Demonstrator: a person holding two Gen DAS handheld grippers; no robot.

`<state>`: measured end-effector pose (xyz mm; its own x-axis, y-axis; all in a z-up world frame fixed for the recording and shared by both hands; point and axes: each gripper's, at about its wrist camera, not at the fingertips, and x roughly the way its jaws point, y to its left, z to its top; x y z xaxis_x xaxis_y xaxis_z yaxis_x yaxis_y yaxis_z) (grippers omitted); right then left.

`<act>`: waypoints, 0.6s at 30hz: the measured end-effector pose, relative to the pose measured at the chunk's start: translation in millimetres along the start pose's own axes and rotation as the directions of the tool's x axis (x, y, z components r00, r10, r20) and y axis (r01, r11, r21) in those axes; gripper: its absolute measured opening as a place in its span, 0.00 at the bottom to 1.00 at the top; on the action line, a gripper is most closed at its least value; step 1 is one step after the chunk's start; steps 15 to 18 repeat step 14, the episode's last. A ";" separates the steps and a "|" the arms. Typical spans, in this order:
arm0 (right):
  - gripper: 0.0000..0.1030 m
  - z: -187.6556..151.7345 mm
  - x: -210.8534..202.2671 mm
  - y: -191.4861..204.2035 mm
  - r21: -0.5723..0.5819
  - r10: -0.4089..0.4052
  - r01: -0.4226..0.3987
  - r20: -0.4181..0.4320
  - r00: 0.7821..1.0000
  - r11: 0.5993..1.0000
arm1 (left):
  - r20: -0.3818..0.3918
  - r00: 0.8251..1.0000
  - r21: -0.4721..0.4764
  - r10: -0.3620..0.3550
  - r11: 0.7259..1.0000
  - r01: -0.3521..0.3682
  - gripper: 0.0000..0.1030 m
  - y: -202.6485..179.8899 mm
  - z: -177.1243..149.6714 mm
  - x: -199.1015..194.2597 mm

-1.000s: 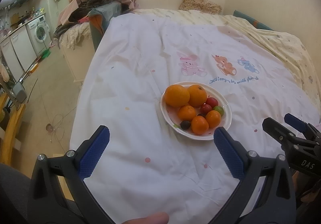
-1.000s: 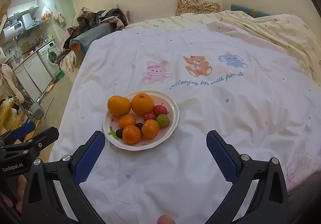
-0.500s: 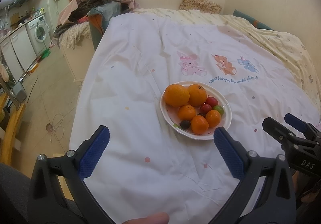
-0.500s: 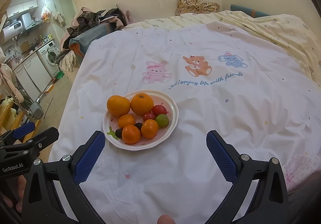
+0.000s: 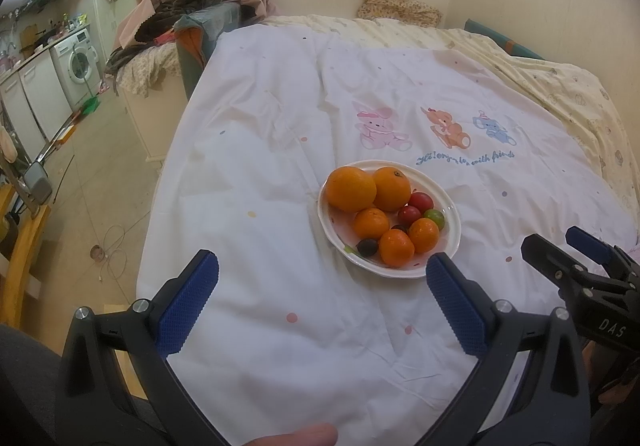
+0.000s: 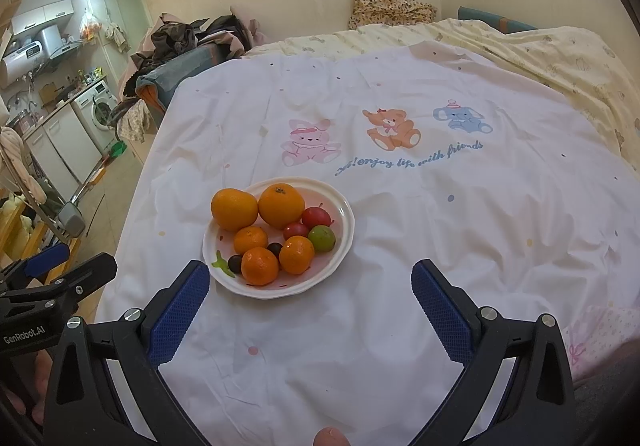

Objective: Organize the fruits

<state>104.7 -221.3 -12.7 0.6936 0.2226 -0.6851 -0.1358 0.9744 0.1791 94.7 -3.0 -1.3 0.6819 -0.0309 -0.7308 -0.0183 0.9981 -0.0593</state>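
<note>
A white cartoon-printed bedsheet (image 6: 400, 246) is covering the bed. Both the left gripper (image 5: 320, 278) and the right gripper (image 6: 310, 286) are hovering over it, jaws spread wide and holding nothing. Ahead, a white scalloped ceramic plate (image 6: 344, 242) is carrying oranges, tangerines and small red, green and dark fruits.

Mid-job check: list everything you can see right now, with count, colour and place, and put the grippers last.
plate: one, white, on the sheet, holding all the fruit.
large oranges: two, orange, far side of the plate.
small mandarins: three, orange, near side of the plate.
red fruits: two, small, right part of the plate.
green fruit: one, right part of the plate.
dark fruits: two, small, among the mandarins.
sheet: one, white with cartoon animals, covering the bed.
clothes pile: mixed colours, beyond the bed, left.
washing machine: one, white, far left.
left gripper: black, blue fingers, open, empty.
right gripper: black, blue fingers, open, empty.
</note>
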 end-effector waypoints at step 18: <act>1.00 -2.4 4.0 4.4 -0.014 -0.003 0.002 -0.015 1.000 1.000 | -0.007 1.000 -0.003 0.000 1.000 0.000 1.00 -0.1 -0.1 1.7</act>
